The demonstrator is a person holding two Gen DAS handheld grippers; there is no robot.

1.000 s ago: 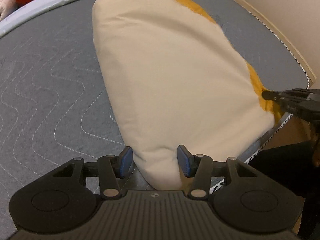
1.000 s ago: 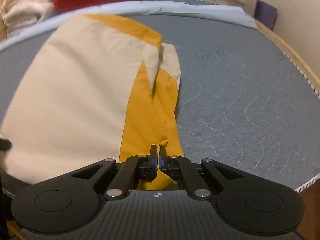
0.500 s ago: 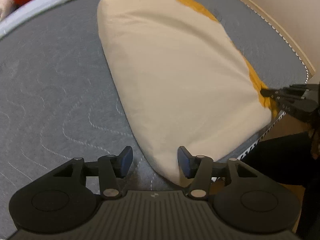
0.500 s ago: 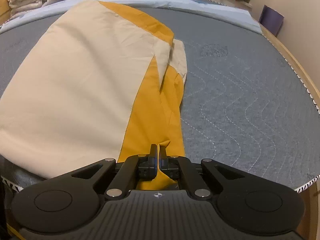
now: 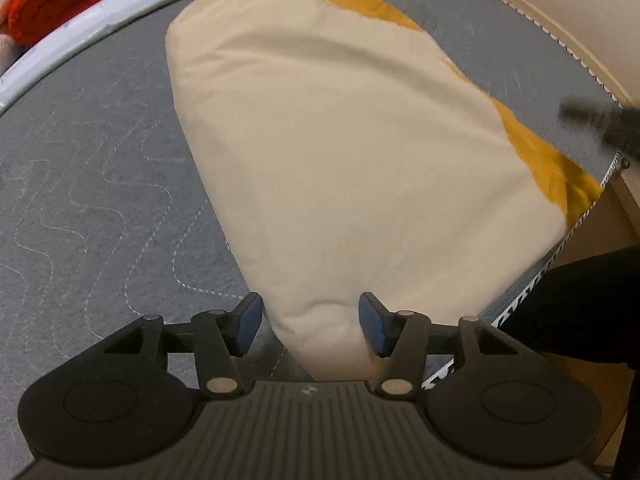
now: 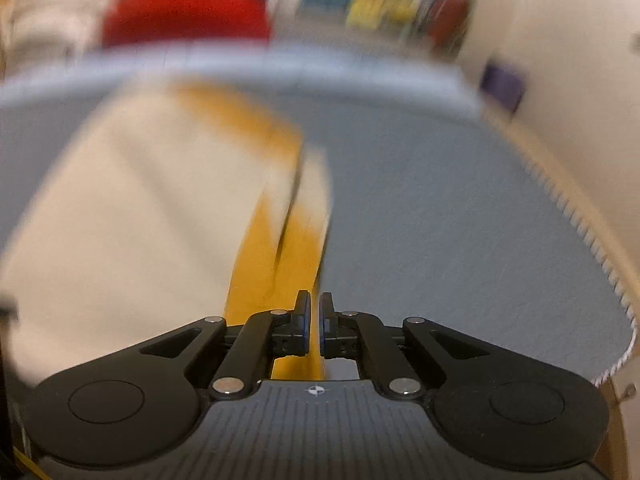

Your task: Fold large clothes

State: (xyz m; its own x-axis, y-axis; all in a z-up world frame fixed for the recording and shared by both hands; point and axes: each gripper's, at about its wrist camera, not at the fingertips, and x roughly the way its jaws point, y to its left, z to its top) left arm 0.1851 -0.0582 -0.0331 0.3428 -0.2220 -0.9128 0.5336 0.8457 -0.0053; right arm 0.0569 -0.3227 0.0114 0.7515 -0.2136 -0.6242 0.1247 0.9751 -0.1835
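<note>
Grey quilted mattress surface [image 5: 100,184] carries the folded cream and mustard-yellow cloth garment [image 5: 352,168]. Its narrow cream corner lies between the left gripper's [image 5: 311,324] parted, opening jaws, untouched by either pad. Right gripper [image 6: 315,326] jaws are just opening, yellow fabric blurred beyond them.

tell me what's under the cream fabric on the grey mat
An orange layer of the same garment peeks out along the right edge of the cream fabric, all lying on the quilted grey mat. How far the orange runs underneath is covered.
</note>
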